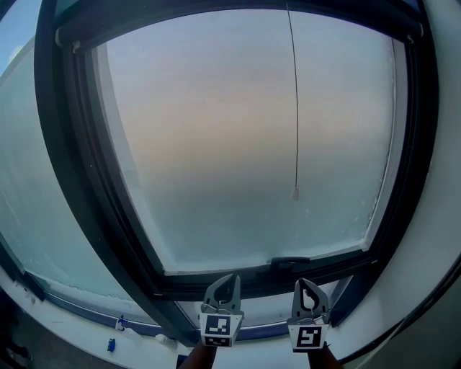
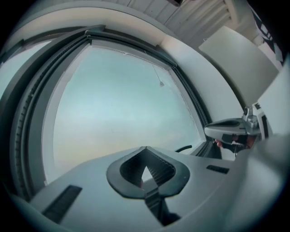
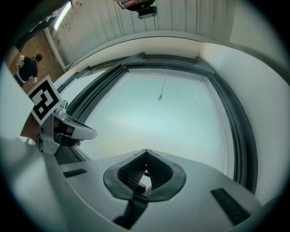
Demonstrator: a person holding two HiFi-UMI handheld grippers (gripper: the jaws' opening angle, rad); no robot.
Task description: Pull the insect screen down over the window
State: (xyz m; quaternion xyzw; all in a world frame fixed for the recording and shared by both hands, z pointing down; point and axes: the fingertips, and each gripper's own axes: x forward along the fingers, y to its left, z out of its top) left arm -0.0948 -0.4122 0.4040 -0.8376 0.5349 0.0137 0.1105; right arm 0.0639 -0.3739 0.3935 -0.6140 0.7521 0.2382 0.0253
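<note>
A dark-framed window (image 1: 94, 209) with frosted glass fills the head view. The roll-up screen's dark cassette (image 1: 216, 18) runs along its top edge. A thin pull cord (image 1: 296, 108) hangs down from it and ends in a small weight (image 1: 294, 193) over the right half of the pane. The weight also shows in the left gripper view (image 2: 161, 84) and the right gripper view (image 3: 160, 97). My left gripper (image 1: 229, 278) and right gripper (image 1: 307, 283) are side by side below the bottom rail, both shut and empty, well below the weight. The closed tips (image 2: 144, 150) (image 3: 145, 152) point at the glass.
A black window handle (image 1: 290, 262) lies flat on the bottom rail just above the grippers. Small blue pieces (image 1: 112, 344) sit on the white sill at lower left. A dark cable (image 1: 421, 306) crosses the lower right wall. A person (image 3: 28, 68) stands far off to the left.
</note>
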